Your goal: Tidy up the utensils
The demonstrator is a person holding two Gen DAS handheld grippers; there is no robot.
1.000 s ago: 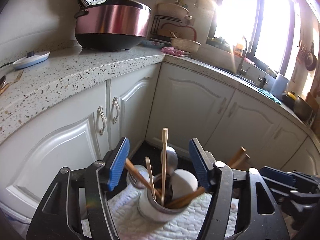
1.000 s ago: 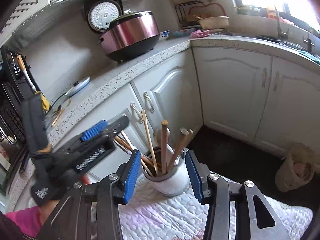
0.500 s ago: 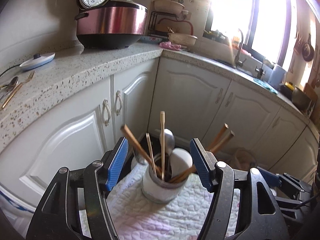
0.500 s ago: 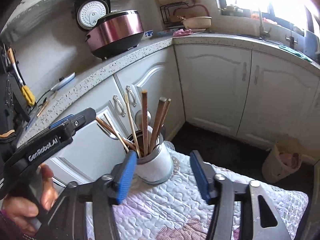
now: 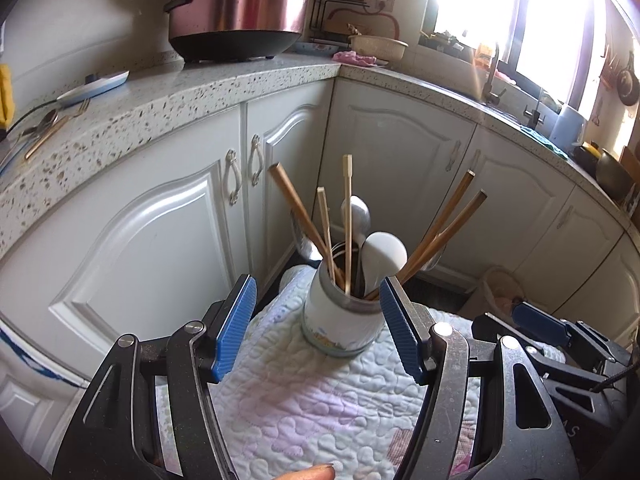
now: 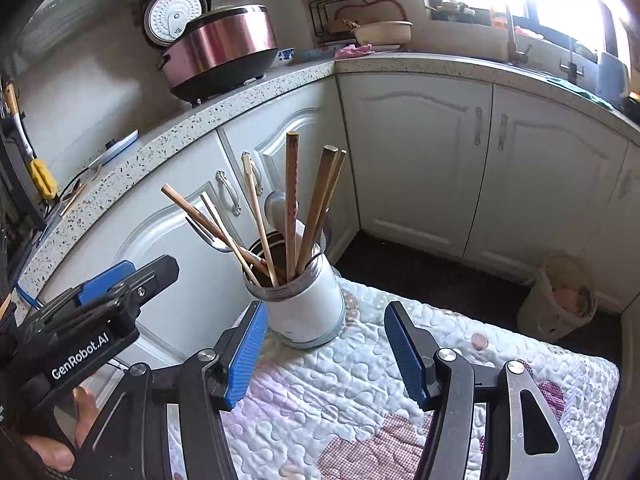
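Both the left tongs (image 5: 316, 328) and right tongs (image 6: 324, 344) gape empty; the white utensil holder (image 6: 304, 312) stands mid-frame on the quilted cloth (image 6: 360, 392), the right's jaws having just widened.

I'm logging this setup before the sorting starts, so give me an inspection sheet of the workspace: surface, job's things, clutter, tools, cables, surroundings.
Surface: quilted cloth, white with pink patches, covering the work surface.
Job's things: white utensil holder upright on the cloth, holding wooden chopsticks, a white spoon, a metal spoon and a fork.
Clutter: nothing seen on the cloth besides the holder.
Tools: left tool open, empty, holder ahead between its pads, untouched; right tool open, empty, jaws just opened wider.
Cables: a dark cord on the countertop.
Surroundings: rice cooker, lid up; loose cutlery on the counter; white cabinets; basket on the floor.
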